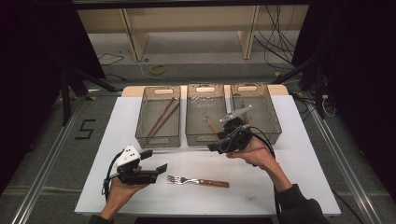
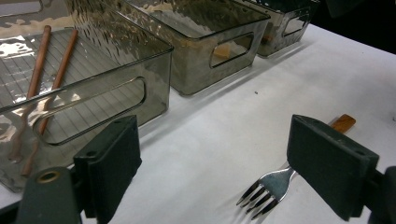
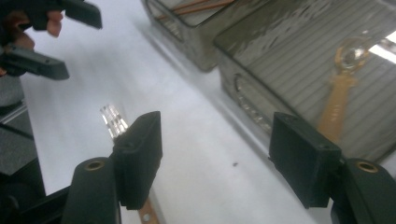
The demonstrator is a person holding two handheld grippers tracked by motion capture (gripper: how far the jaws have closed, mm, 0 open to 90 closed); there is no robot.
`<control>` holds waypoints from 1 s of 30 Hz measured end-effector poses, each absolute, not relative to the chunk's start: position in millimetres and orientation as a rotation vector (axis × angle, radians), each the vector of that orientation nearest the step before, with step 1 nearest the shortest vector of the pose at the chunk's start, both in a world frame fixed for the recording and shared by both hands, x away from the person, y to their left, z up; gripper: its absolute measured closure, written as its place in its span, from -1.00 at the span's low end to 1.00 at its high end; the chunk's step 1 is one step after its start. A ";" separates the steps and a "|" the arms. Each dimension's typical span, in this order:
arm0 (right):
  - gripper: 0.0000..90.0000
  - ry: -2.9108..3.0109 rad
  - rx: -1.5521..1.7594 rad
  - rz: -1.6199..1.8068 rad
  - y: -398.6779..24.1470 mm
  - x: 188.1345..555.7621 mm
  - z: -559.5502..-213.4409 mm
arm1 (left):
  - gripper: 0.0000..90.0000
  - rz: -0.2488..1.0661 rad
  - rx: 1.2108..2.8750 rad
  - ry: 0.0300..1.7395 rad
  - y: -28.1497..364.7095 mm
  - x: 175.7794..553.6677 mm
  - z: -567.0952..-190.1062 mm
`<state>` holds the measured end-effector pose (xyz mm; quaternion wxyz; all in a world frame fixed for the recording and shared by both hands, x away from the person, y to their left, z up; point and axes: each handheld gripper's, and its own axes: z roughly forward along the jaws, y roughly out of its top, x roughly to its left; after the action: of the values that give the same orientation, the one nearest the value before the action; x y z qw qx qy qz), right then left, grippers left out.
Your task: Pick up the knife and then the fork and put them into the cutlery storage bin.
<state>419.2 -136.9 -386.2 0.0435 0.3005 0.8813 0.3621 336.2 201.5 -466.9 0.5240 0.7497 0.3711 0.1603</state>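
- Counter (image 1: pixel 289 154): white top, carrying three clear smoked plastic bins in a row along its far half and one fork on its near half.
- Fork (image 1: pixel 198 181): metal tines, wooden handle. It lies flat on the counter near the front edge, tines to the left, handle to the right, touching neither gripper.
- Left gripper (image 1: pixel 156 161): held in the left hand (image 1: pixel 122 189) at the near left of the counter, just left of the fork. Its fingers (image 2: pixel 112 158) stand wide apart with nothing between them. In the left gripper view the fork tines show just beside the right-hand finger.
- Right gripper (image 1: pixel 213 147): held in the right hand (image 1: pixel 254 154) above the counter, just in front of the middle bin. Its fingers (image 3: pixel 140 154) stand apart and hold nothing.
- Left bin (image 1: pixel 159 140): holds two brown chopsticks (image 1: pixel 161 119) lying slantwise.
- Middle bin (image 1: pixel 198 138): holds a spoon (image 3: pixel 338 88) with a light wooden handle.
- Right bin (image 1: pixel 273 119): contents cannot be told.
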 end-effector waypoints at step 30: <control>-0.10 2.987 0.661 0.769 -92.0 382.2 -440.0 | -0.63 0.386 1.793 0.888 201.9 335.7 -466.6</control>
<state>382.2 -92.0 -440.0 -0.0063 0.2096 0.9469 0.2438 335.7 201.9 -466.6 0.5243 0.7492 0.3710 0.1615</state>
